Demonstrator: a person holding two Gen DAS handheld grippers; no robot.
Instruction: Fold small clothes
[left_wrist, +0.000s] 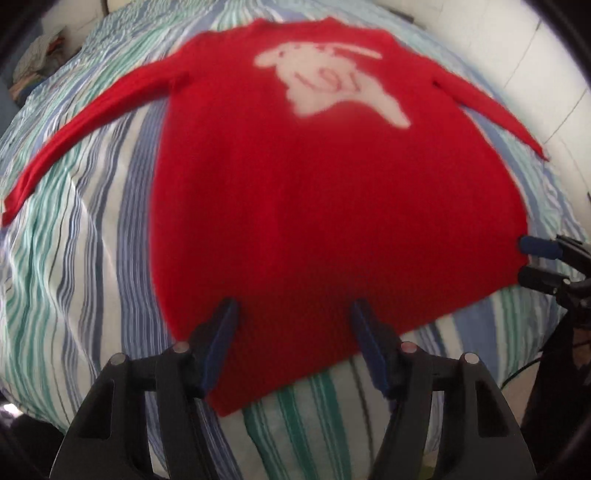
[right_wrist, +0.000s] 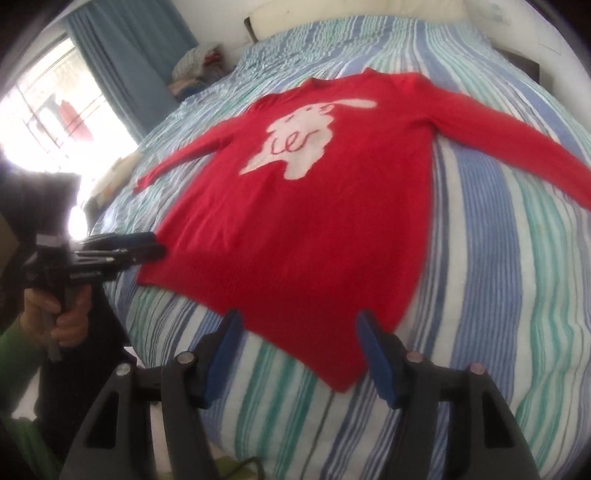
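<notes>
A red long-sleeved sweater (left_wrist: 314, 206) with a white animal print lies flat on the striped bed, sleeves spread out, hem toward me; it also shows in the right wrist view (right_wrist: 295, 229). My left gripper (left_wrist: 293, 306) is open, its jaws apart over the hem near the sweater's left corner; from the right wrist view it (right_wrist: 155, 243) sits at that corner. My right gripper (right_wrist: 299, 317) is open over the hem near the right corner; from the left wrist view it (left_wrist: 526, 260) sits at the sweater's right edge. Neither holds cloth.
The bedsheet (right_wrist: 498, 258) is striped blue, green and white. A pile of clothes (right_wrist: 195, 74) lies at the far left of the bed near a blue curtain (right_wrist: 122, 59) and a window. A wall (left_wrist: 546, 74) is on the right.
</notes>
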